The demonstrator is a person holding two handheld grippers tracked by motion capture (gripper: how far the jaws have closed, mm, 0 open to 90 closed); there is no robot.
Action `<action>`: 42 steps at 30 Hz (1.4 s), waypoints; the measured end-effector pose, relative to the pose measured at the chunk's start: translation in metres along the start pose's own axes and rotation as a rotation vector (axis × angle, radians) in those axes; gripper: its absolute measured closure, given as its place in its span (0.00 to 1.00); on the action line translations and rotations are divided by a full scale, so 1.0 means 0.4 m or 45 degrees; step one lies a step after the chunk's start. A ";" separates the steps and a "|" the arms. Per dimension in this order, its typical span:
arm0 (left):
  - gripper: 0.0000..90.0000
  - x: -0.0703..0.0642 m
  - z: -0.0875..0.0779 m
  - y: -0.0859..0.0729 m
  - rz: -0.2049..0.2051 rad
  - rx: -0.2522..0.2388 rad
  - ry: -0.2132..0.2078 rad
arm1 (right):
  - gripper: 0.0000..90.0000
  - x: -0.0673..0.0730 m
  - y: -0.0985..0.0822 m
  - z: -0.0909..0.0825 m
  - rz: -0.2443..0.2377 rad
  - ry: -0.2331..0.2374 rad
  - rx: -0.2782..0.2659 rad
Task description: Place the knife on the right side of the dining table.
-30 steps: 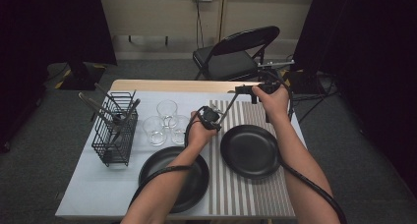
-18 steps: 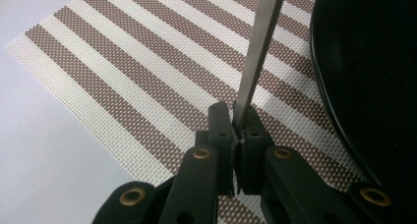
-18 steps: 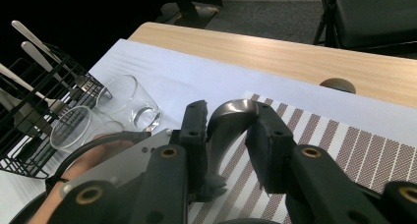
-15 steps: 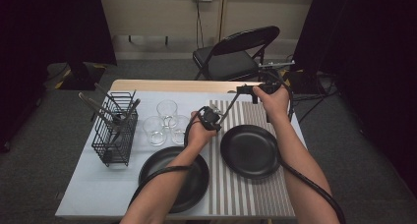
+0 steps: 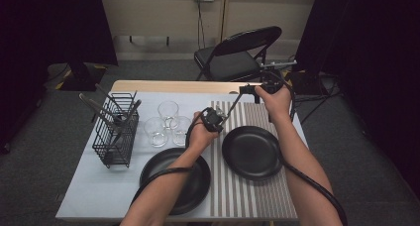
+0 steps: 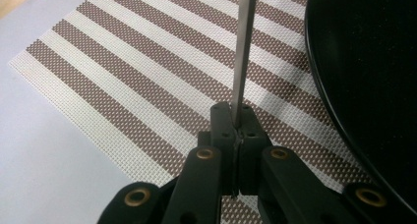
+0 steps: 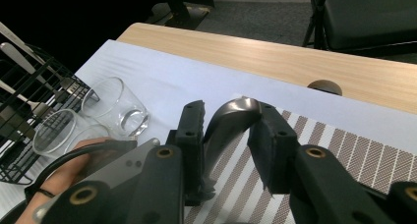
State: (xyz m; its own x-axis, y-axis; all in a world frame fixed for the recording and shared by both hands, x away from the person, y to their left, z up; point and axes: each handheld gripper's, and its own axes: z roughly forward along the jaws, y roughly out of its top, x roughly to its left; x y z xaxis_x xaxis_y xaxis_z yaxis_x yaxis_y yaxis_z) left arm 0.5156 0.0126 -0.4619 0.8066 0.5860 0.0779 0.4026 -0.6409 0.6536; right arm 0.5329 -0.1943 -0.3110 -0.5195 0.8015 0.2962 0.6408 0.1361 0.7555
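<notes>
Left gripper (image 6: 235, 130) pinches the spoon (image 6: 244, 52) handle at frame centre while the right gripper's (image 7: 227, 130) jaws, just opening, stand spread around its bowl, so the spoon could swing down and strike the black plate (image 6: 373, 86).

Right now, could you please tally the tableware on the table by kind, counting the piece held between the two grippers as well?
Black plates: 2
Clear glasses: 3
Wire cutlery basket: 1
Striped placemat: 1
Held metal utensil: 1
Total: 8, leaving aside the cutlery in the basket, which is too cluttered to count.
</notes>
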 end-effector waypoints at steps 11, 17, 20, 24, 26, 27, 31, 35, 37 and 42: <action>0.99 0.005 0.000 -0.002 -0.036 -0.009 0.003 | 0.45 -0.028 -0.011 0.002 0.033 -0.069 -0.033; 0.99 0.004 0.000 -0.002 -0.038 -0.011 0.002 | 0.38 -0.038 -0.015 -0.001 0.048 -0.079 -0.045; 0.99 0.004 0.001 -0.001 -0.034 -0.009 0.001 | 0.37 -0.036 -0.017 -0.003 0.040 -0.080 -0.041; 0.99 0.007 0.001 -0.001 -0.042 -0.009 -0.006 | 0.33 -0.027 -0.022 -0.010 0.002 -0.081 -0.054; 0.99 0.007 0.000 -0.001 -0.045 -0.006 -0.007 | 0.32 -0.020 -0.028 -0.016 -0.020 -0.083 -0.048; 0.99 0.007 0.000 -0.001 -0.040 -0.003 -0.007 | 0.32 -0.016 -0.032 -0.018 -0.030 -0.087 -0.043; 0.99 0.002 0.001 0.001 -0.036 0.000 0.003 | 0.29 -0.001 -0.048 -0.031 -0.083 -0.104 -0.037; 0.99 0.004 0.001 -0.002 -0.045 -0.007 0.004 | 0.24 0.009 -0.069 -0.042 -0.112 -0.107 -0.030; 0.99 0.004 0.001 -0.002 -0.046 -0.007 0.005 | 0.24 0.013 -0.079 -0.048 -0.120 -0.110 -0.024; 0.99 0.002 0.000 -0.002 -0.034 -0.009 0.011 | 0.24 0.022 -0.101 -0.057 -0.123 -0.101 -0.025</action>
State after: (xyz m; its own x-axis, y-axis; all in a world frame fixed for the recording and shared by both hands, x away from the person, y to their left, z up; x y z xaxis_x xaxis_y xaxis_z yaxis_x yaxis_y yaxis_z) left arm 0.5158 0.0135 -0.4626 0.7917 0.6073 0.0666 0.4209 -0.6212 0.6611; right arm 0.4897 -0.2061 -0.3255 -0.5313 0.8288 0.1753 0.5788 0.2040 0.7896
